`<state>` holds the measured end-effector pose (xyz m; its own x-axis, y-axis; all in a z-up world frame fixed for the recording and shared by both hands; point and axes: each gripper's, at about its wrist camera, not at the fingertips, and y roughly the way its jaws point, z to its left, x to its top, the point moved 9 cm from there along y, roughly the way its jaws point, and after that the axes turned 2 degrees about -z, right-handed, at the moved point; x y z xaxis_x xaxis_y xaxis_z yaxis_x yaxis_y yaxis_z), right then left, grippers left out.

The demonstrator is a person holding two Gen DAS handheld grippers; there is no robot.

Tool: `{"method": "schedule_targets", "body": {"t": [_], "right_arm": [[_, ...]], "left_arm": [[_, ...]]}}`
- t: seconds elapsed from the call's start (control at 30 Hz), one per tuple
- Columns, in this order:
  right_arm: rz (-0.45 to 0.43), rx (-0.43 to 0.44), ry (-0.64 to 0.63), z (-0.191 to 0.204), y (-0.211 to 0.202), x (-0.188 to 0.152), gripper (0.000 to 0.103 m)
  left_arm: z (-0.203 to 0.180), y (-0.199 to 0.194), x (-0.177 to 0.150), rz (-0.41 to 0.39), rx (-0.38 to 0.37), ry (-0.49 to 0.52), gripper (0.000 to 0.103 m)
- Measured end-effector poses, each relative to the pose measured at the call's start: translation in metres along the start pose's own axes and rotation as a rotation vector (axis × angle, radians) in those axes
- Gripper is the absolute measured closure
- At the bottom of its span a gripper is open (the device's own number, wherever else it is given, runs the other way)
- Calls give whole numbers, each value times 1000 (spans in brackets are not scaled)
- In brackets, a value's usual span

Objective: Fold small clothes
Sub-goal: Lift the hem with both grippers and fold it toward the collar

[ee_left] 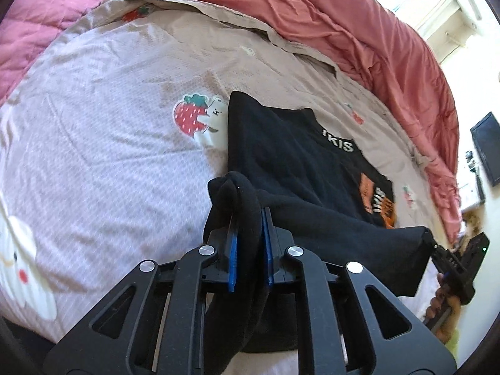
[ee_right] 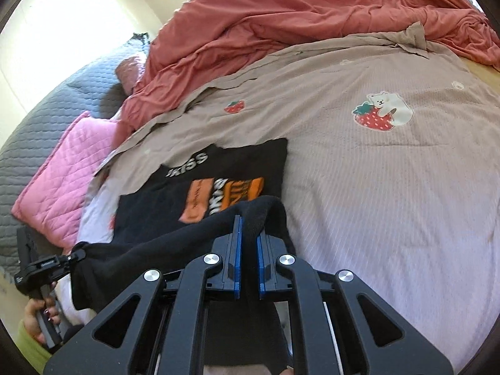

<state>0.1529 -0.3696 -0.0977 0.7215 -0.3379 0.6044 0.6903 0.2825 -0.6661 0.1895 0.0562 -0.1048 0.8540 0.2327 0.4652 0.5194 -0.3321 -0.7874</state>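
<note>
Tongs, left (ee_left: 250, 215) and right (ee_right: 248, 228), are each clamping a bunched corner of black shirt (ee_left: 281, 150), lifting its hem off bed cover (ee_left: 93, 125).

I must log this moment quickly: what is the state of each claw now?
Left claw: closed, holding one bottom corner of the black shirt.
Right claw: closed, holding the other bottom corner of the same shirt.

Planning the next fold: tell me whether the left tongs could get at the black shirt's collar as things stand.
Probably not yet. The left tongs are shut on the black shirt's near edge, as are the right tongs. The collar lies uncovered further up on the bedspread, but reaching it means letting go first.
</note>
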Motion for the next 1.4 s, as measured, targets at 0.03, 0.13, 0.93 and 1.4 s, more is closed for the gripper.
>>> {"method": "schedule_targets", "body": {"t": [0.03, 0.13, 0.93, 1.4], "right_arm": [[9, -8, 14, -7, 8, -1, 96], [32, -8, 46, -19, 22, -2, 96], [258, -12, 35, -4, 1, -85, 53], [17, 211, 64, 11, -23, -21, 95]], "left_arm": [[0, 4, 2, 0, 7, 1, 96], [4, 20, 12, 2, 17, -21, 94], [5, 18, -72, 136, -65, -45, 42], [-31, -13, -32, 30, -185, -32, 90]]}}
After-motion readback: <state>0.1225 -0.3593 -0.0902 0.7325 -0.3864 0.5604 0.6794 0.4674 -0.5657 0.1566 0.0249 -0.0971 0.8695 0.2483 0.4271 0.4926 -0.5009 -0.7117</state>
